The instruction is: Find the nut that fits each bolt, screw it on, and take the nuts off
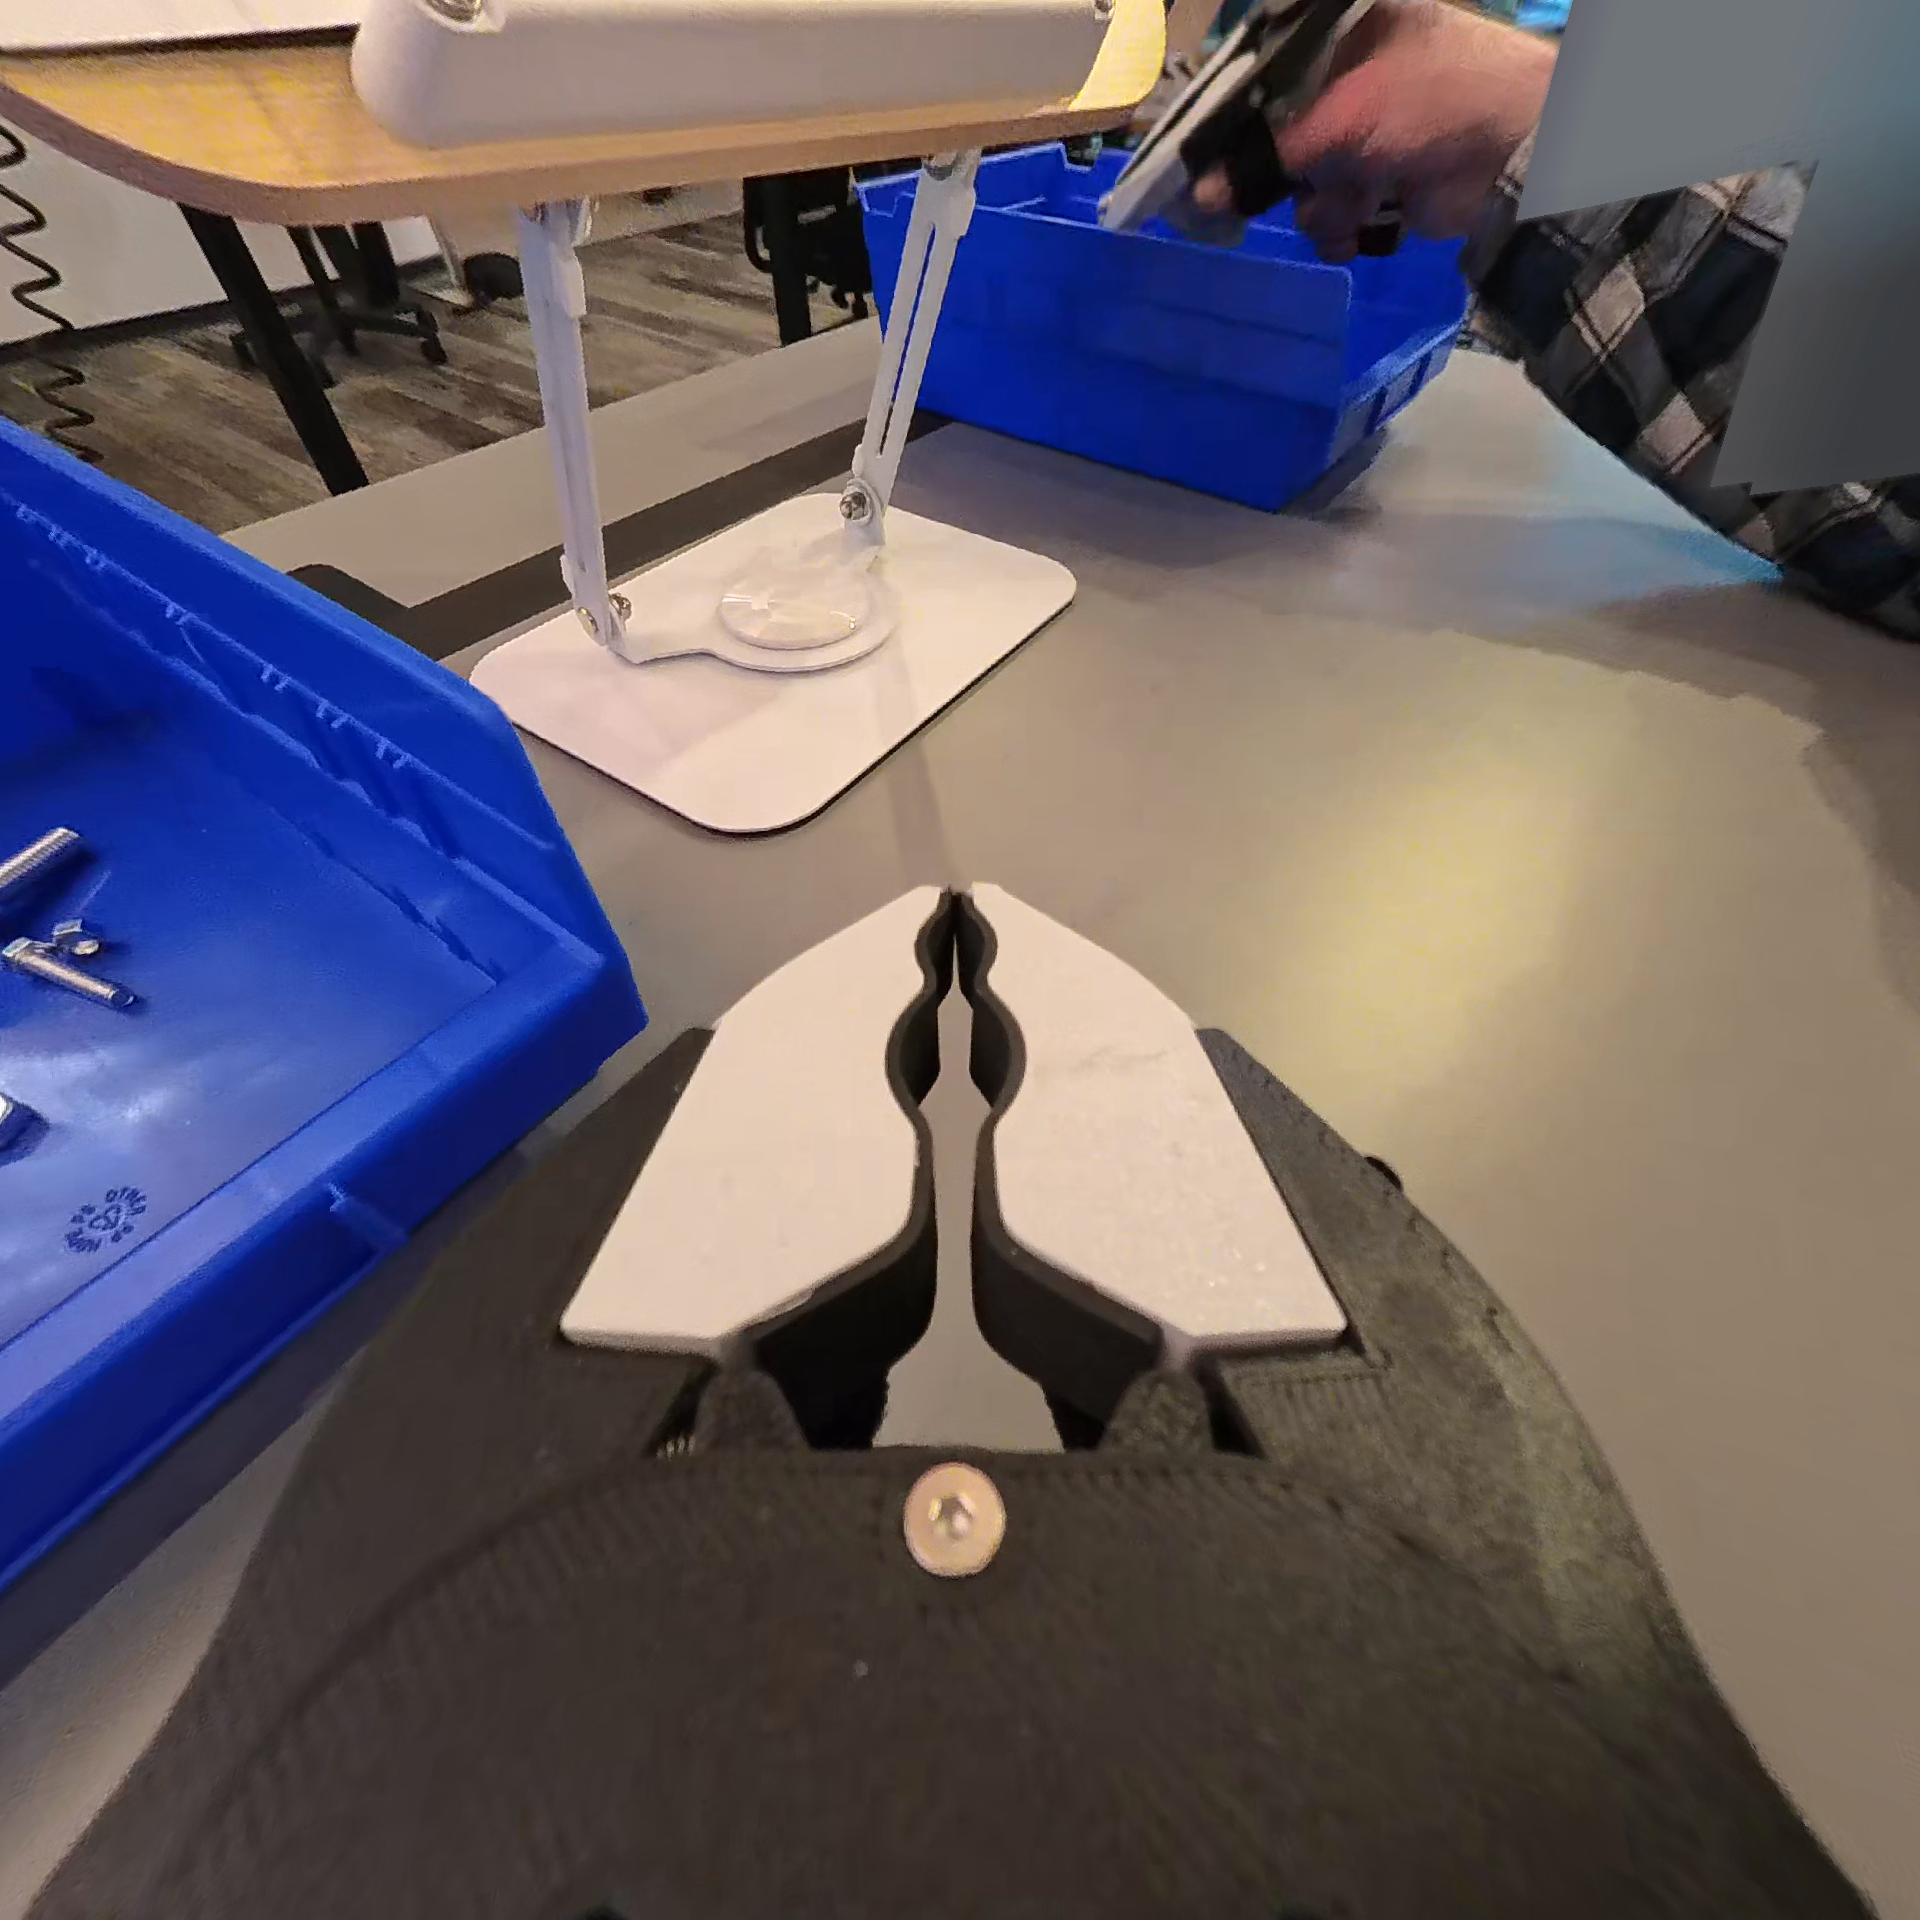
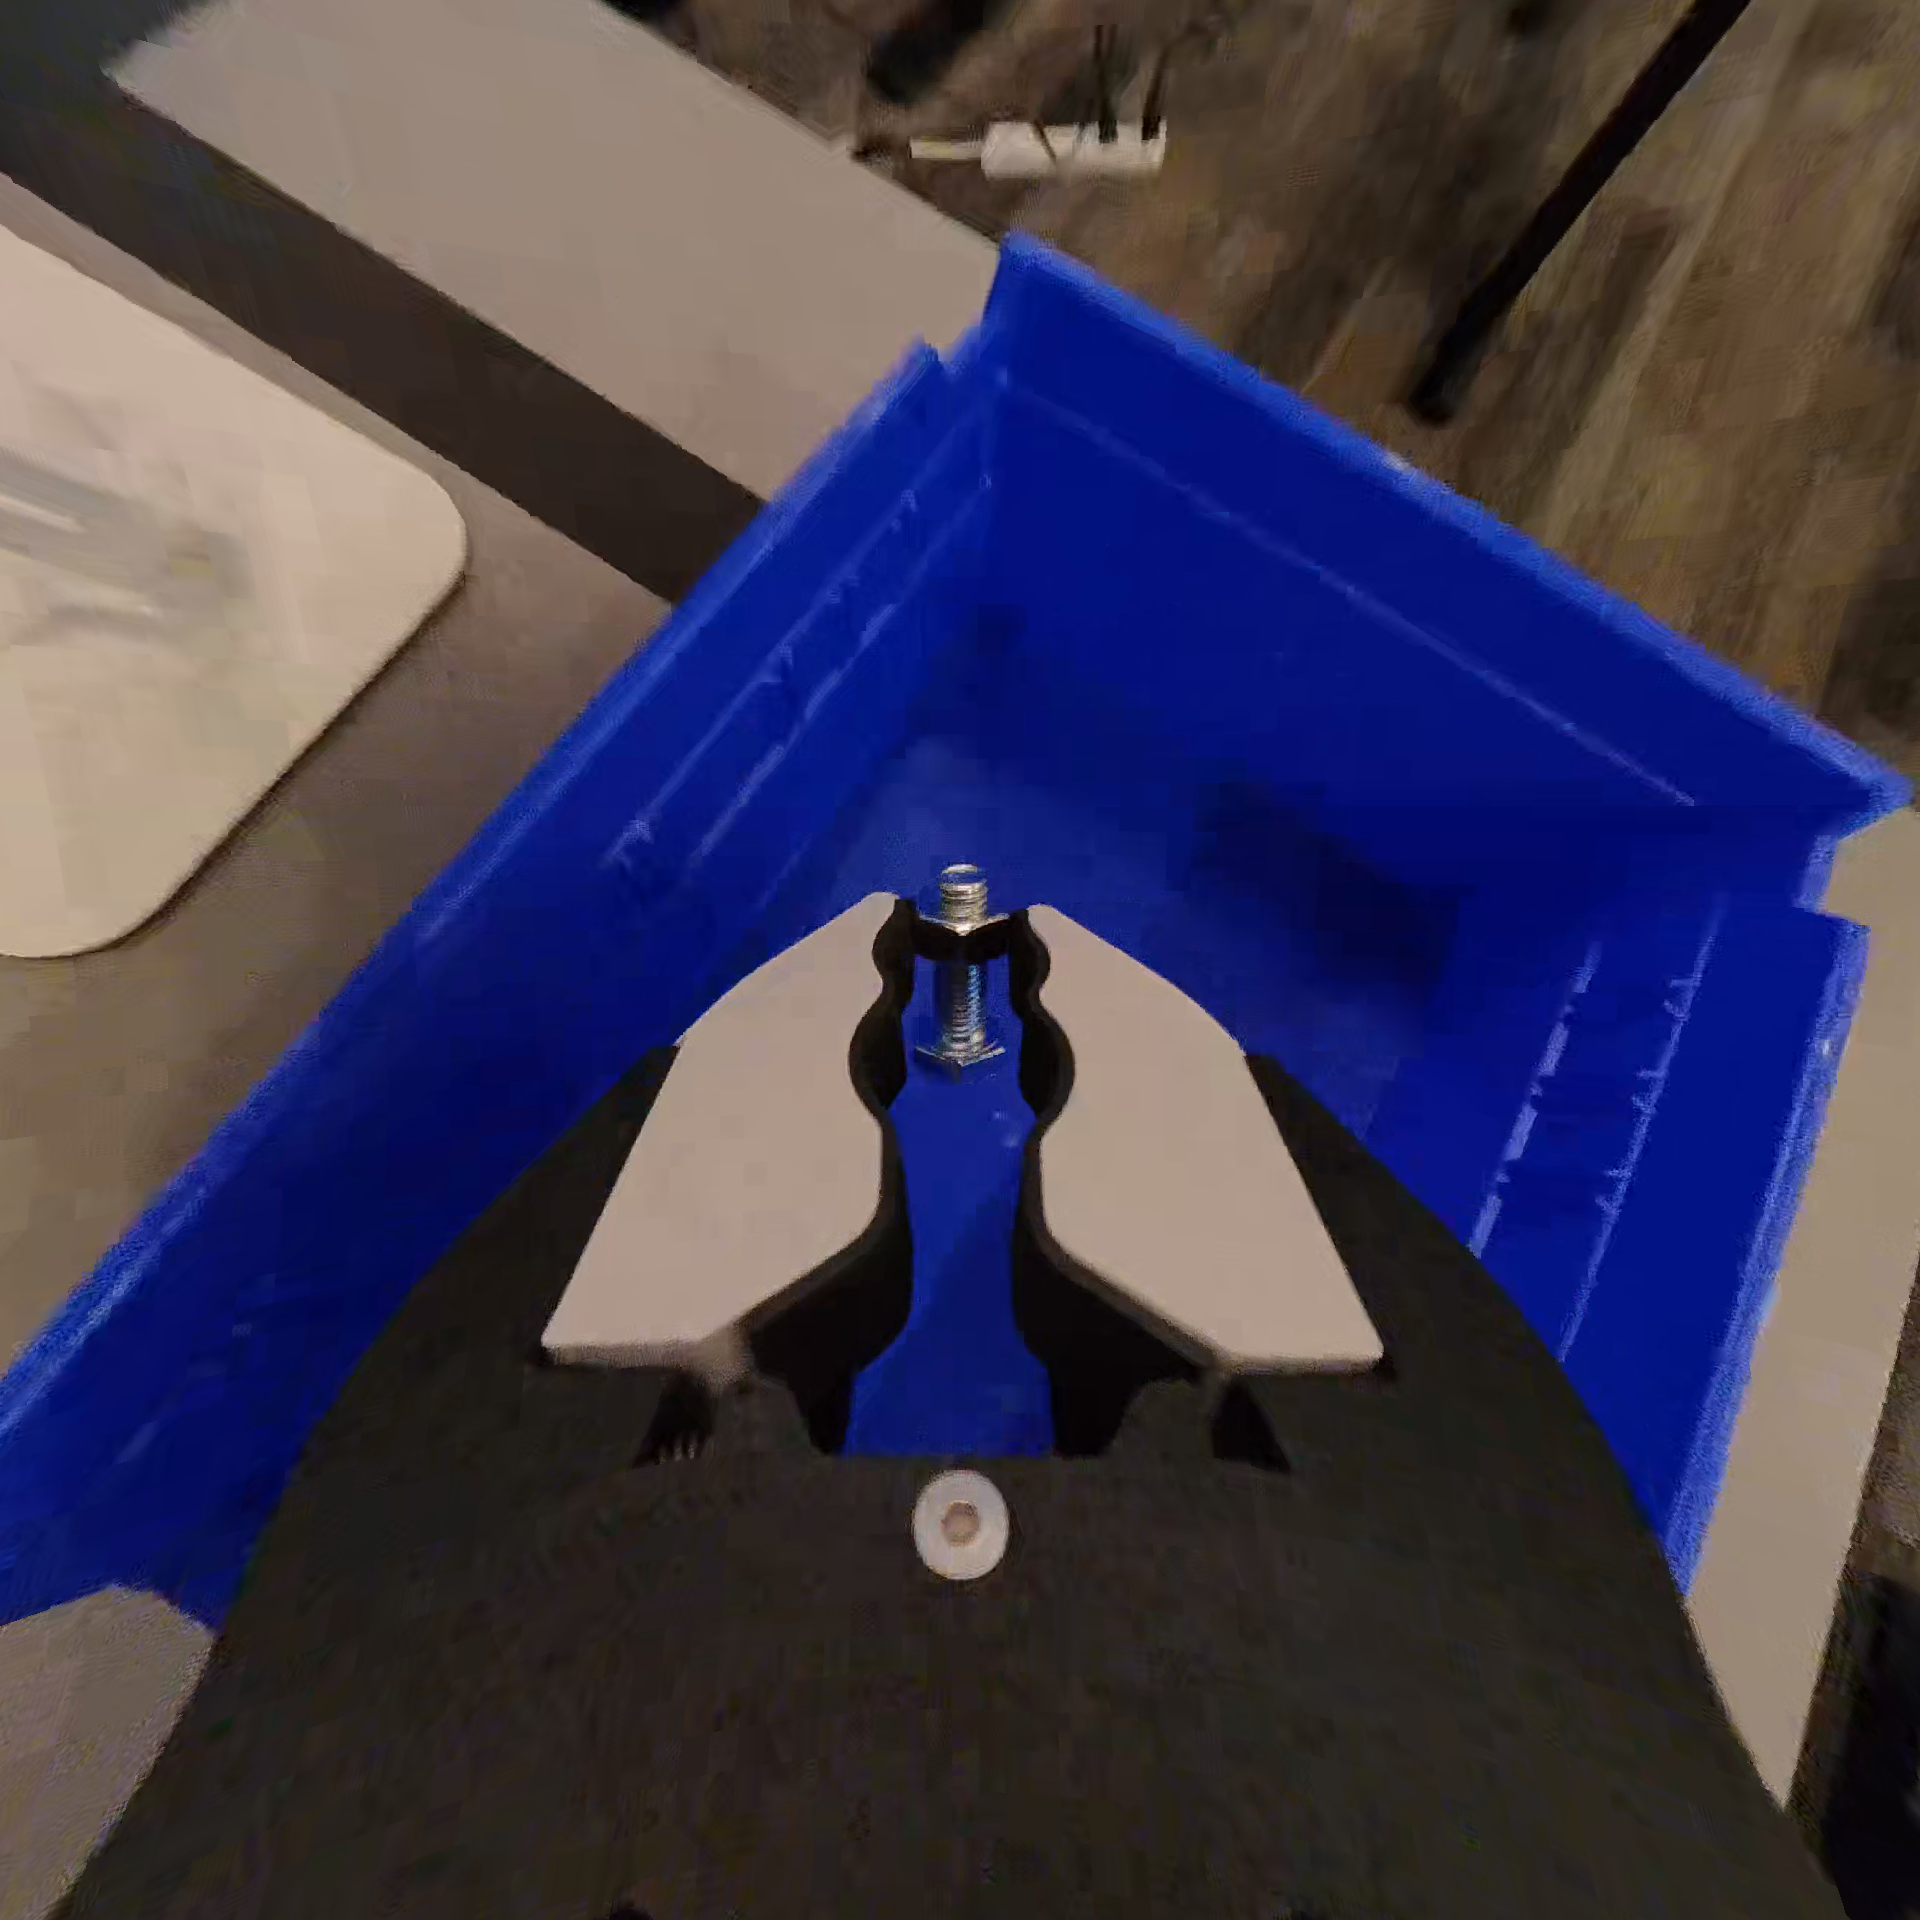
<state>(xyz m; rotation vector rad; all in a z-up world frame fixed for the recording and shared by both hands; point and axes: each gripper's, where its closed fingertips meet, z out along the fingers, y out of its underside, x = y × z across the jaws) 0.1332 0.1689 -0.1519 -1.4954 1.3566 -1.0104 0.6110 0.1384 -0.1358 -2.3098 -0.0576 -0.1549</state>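
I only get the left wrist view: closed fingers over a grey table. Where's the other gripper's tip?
Observer: Over the far blue bin, above its floor.
Operator: Holding anything?
Observer: Yes. The right gripper is clamped on a nut threaded on a silver bolt.
Operator: Which way does the bolt point?
Observer: Its threaded end pokes past the fingertips; its head sits back between the fingers.
Operator: Other parts in that bin?
Observer: None on the floor I see.
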